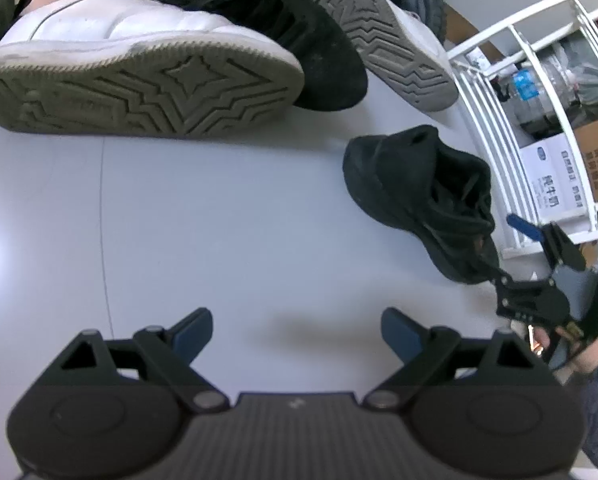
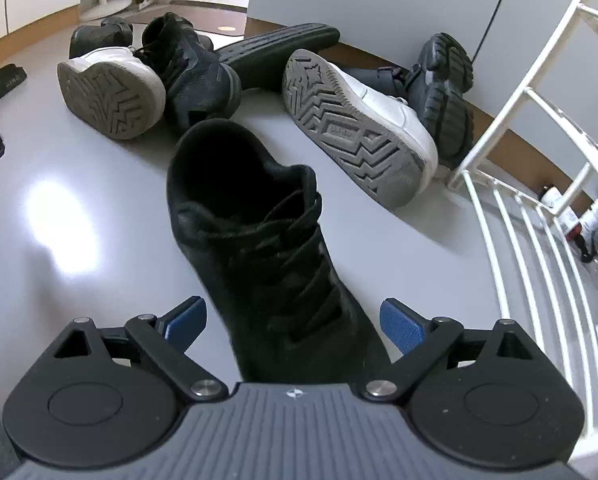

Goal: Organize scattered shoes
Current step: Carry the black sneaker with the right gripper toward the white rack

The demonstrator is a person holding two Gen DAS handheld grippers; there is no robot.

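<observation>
lying upright on the grey floor point(image 2: 59, 272), the black lace-up shoe point(image 2: 259, 240) sits between the right gripper point(image 2: 295, 322)'s wide-spread blue pads point(image 2: 401, 326), neither touching it. the white rack point(image 2: 511, 216) stands close at the right; bare floor opens leftward. the left gripper point(image 1: 297, 330) hovers wide, empty.

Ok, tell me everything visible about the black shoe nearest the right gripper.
The black shoe is a matte, suede-like lace-up with black laces and a dark open collar. It stands upright on the grey floor, apart from the shoe pile, beside the white rack. Its toe lies between the open right gripper fingers; neither blue pad visibly presses it.
</observation>
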